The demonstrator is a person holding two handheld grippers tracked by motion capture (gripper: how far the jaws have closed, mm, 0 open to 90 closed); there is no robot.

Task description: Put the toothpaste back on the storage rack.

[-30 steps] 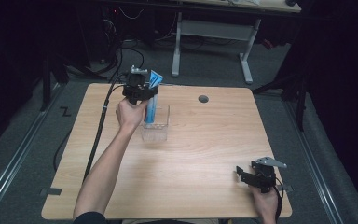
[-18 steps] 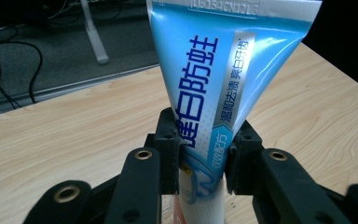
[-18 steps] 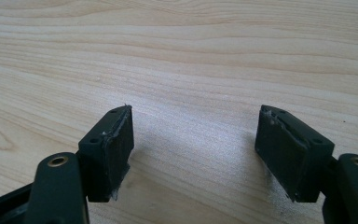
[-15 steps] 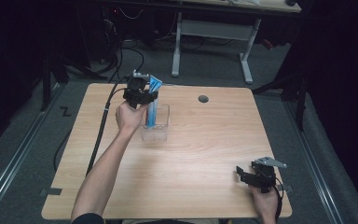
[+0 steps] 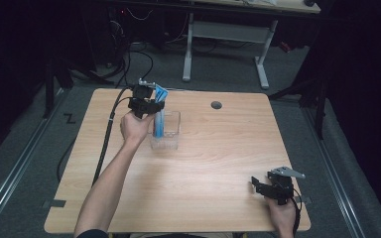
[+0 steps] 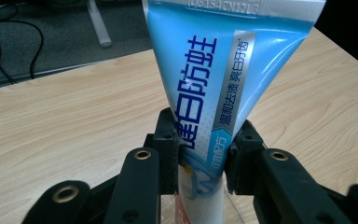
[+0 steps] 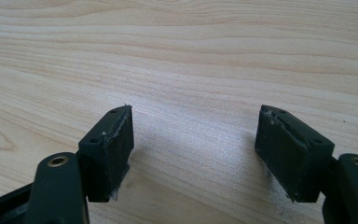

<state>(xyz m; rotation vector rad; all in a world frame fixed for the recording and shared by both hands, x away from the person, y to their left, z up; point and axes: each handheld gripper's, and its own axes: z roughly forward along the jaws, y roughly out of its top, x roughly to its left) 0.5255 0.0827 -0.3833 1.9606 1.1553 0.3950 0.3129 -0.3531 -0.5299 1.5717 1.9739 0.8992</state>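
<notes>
Toothpaste tube, blue and white, carries large dark blue Chinese characters down its face and a silver stripe with smaller Chinese text; a faint stamped code runs along its crimped top edge, too faint to read. It stands upright in the clear plastic container on the far left part of the wooden table, crimp end up. The left gripper is clamped on the tube, its 2 black jaws pressing the sides below the widest part, as the left gripper view shows. The left forearm stretches from the near edge toward the container, with the hand behind the gripper and the cable trailing off to the left. The right gripper rests at the near right corner of the table, its jaws wide apart with bare wood between them, well apart from the tube.
</notes>
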